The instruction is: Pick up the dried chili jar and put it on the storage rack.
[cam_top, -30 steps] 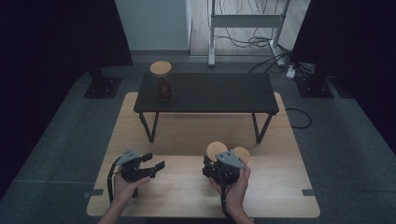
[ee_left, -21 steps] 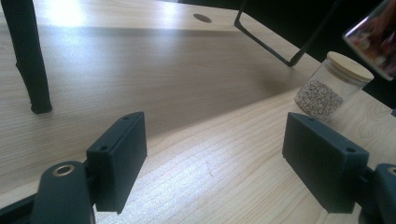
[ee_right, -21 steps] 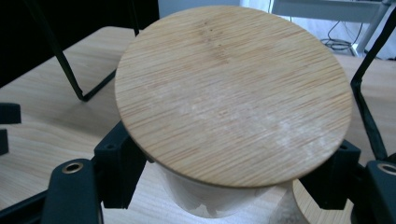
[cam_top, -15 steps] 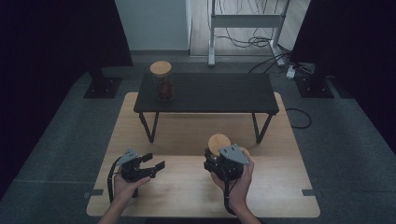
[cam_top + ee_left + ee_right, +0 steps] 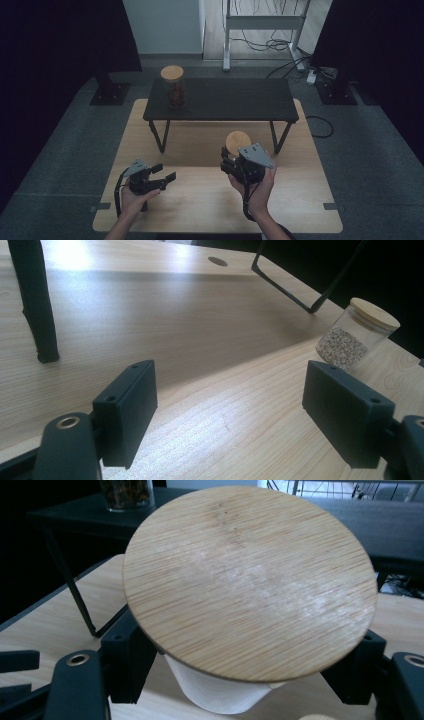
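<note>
The right gripper [image 5: 235, 159] has its jaws clamped on a jar with a bamboo lid [image 5: 249, 577], one black jaw on each side of the body just under the lid's rim, and that low grip looks chosen so the lid stays free and the weight hangs between the pads. In the right gripper view the lid tilts toward the camera and a pale, white-looking body [image 5: 220, 692] shows beneath it; I'd judge the jar is off the wooden table [image 5: 295, 200] or leaning in the grip, though the underside is hidden. From above, the held jar [image 5: 237, 142] sits just ahead of the hand, in front of the low black bench [image 5: 235, 100].

Over to the left gripper [image 5: 162, 177], jaws wide apart and holding nothing, resting low near the table's left side, angled across toward the middle. Its own camera looks along the wood to a second jar [image 5: 357, 335], glass, grain-filled, bamboo-lidded, standing near the table's edge, well apart from those open jaws.

Further out, a third jar [image 5: 173, 87] with dark contents stands upright on the bench's left end. My read: the held jar is bound for that bench beside it, so the carry needs to clear the bench edge without tipping
</note>
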Demonstrator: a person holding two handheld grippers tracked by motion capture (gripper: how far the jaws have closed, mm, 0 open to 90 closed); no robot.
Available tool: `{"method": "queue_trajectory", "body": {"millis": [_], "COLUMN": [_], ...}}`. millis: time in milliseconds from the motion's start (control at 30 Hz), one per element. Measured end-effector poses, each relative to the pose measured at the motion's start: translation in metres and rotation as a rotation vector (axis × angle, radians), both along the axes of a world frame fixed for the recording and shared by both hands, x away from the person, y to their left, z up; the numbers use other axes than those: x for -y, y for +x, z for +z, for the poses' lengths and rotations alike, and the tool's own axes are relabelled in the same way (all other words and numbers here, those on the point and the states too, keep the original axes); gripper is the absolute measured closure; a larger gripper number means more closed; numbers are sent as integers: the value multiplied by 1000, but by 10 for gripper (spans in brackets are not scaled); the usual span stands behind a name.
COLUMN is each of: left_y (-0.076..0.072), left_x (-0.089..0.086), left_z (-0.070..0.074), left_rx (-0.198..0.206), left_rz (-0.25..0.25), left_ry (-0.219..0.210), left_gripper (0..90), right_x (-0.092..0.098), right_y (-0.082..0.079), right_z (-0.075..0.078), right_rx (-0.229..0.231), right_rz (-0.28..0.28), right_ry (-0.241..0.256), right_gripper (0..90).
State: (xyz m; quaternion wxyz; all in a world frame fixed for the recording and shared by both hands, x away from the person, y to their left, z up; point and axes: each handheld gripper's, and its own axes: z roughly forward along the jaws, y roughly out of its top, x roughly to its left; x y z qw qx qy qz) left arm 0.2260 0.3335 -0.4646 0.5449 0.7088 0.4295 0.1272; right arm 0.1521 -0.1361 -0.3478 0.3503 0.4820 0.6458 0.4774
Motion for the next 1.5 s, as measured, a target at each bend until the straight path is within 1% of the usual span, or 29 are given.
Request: {"method": "queue_trajectory", "body": {"millis": [300,633,867,1033,1267,1500], "left_y": [0,1,1,1,0,1], "left_x": [-1,-4,-4,-4,-6,-8], "left_z": [0,-1,0,0,0,0], "left_rx": [0,-2,0,-2,2,-1], "left_rz": [3,8,12,14,18,23], "left_ry": [-2,-4,-5,-4,-7,-10], "left_gripper": [222,222,222,222,222,222], "right_x": [2,1,1,1,-1,-4], "right_y": [10,23,32,39,48,61], "right_z": [13,24,30,35,42,46], "right_rx": [26,42,43,35,35,29], "right_rz": [-14,-29,-35,-40,-51,-54], "right_ry": [-5,-7,-7,-9,-23,-25], "right_gripper": [256,256,256,256,256,256]}}
